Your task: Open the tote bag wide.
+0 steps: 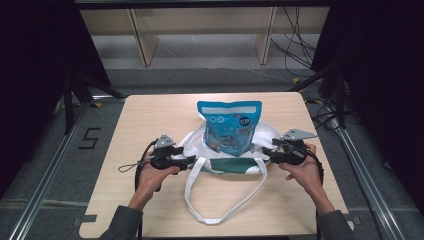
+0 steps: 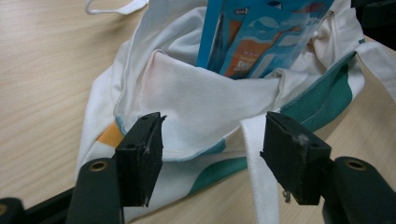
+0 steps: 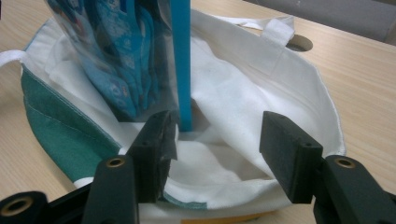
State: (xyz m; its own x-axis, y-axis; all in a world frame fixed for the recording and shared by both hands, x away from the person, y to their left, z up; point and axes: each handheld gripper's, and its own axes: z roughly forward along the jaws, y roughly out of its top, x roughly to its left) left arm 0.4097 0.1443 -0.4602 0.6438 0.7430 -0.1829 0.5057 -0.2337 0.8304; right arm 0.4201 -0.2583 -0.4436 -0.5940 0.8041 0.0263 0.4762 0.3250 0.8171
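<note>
A white cloth tote bag (image 1: pixel 235 166) with a green band lies slumped in the middle of the table. A blue snack packet (image 1: pixel 230 127) stands upright in its mouth. My left gripper (image 1: pixel 190 161) sits at the bag's left edge. In the left gripper view its jaws (image 2: pixel 212 144) stand apart, with the white rim and a strap (image 2: pixel 261 172) below them, and the pads press on nothing. My right gripper (image 1: pixel 265 155) is at the bag's right edge. Its jaws (image 3: pixel 217 140) are spread over the open mouth, near the packet (image 3: pixel 180 60). One long handle (image 1: pixel 210 215) loops toward the near edge.
The wooden table (image 1: pixel 150 120) has bare room left, right and in front of the bag. A round hole (image 3: pixel 299 43) is cut in the tabletop beyond the bag. Pale shelving (image 1: pixel 200 30) stands behind the table, and metal rails (image 1: pixel 50 165) run along both sides on the floor.
</note>
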